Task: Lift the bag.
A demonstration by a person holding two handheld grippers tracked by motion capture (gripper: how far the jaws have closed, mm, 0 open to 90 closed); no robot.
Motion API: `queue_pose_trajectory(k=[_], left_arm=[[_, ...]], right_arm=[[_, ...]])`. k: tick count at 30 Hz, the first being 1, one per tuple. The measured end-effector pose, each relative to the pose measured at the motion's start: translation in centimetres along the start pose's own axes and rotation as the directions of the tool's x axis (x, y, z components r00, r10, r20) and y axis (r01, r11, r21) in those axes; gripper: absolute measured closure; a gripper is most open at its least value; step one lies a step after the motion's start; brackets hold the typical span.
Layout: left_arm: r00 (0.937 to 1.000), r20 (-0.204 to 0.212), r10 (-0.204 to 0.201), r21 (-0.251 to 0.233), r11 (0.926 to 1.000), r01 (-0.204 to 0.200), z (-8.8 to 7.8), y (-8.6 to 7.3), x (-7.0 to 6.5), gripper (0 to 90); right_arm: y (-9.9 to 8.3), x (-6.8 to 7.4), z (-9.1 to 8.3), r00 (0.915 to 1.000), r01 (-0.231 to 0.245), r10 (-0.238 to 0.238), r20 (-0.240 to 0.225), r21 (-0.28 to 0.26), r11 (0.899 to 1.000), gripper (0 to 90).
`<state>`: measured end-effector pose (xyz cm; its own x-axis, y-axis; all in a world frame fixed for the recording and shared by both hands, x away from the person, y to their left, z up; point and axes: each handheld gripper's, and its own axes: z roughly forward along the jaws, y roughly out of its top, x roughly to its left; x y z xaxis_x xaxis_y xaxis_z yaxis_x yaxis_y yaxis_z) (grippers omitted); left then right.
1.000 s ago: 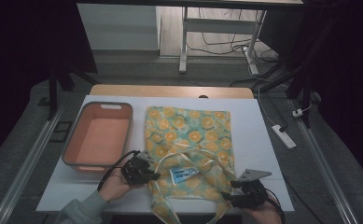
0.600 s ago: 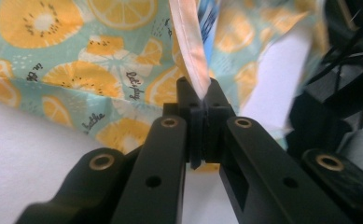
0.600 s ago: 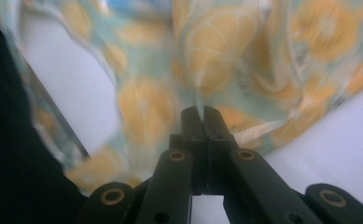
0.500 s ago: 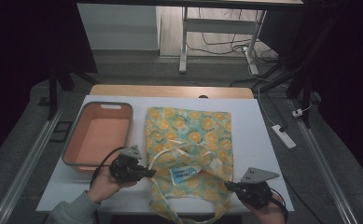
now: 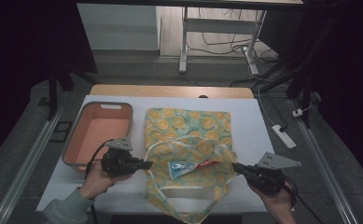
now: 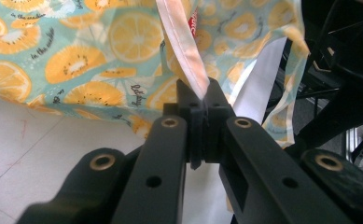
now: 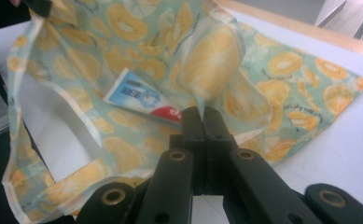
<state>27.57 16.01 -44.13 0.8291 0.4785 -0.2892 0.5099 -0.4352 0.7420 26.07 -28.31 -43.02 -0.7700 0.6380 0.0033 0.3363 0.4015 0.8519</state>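
High view: left gripper [image 5: 147, 164] pinching bag [image 5: 188, 140] strap, right gripper [image 5: 235, 165] pinching its rim | toothpaste [image 5: 191, 166] inside bag mouth, right of tray [image 5: 72, 149] | loading looks done, carrying off left

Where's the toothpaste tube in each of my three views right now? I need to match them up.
High view: the toothpaste tube lies low in the middle, inside the open fruit-print bag.
Left gripper view: a red sliver of it shows at the top, right of the bag's strap.
Right gripper view: left of centre, just above the jaws, inside the bag.
Shared landmark: the fruit-print bag.
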Motion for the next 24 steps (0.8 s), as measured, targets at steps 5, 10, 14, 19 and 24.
queue_pose_trajectory(k=[5,10,14,19,24], left_arm=[[1.0000,-0.003,0.003,0.015,0.9999,-0.003,0.4,0.0,0.1,88.4],[1.0000,-0.003,0.003,0.022,0.9998,-0.003,0.7,-0.1,0.0,88.4],[1.0000,0.002,-0.002,0.023,0.9997,0.002,0.8,-0.2,0.2,88.4],[1.0000,0.001,-0.005,0.030,0.9995,0.005,0.9,-0.2,0.3,88.4],[1.0000,0.001,-0.010,0.028,0.9996,0.010,0.9,-0.3,0.3,88.4]], right_arm=[[-1.1,-0.2,2.3,0.9972,-0.047,0.052,-0.053,0.090,0.995,82.9],[-2.4,0.9,4.5,0.9946,-0.060,0.077,-0.070,0.221,0.974,47.0],[-3.7,3.0,4.8,0.9903,-0.029,0.069,-0.121,0.303,0.952,26.1],[-4.5,5.7,6.1,0.9963,0.048,-0.017,-0.084,0.381,0.924,14.6],[-4.7,6.3,7.8,0.9922,0.119,-0.123,-0.020,0.446,0.887,30.1]])
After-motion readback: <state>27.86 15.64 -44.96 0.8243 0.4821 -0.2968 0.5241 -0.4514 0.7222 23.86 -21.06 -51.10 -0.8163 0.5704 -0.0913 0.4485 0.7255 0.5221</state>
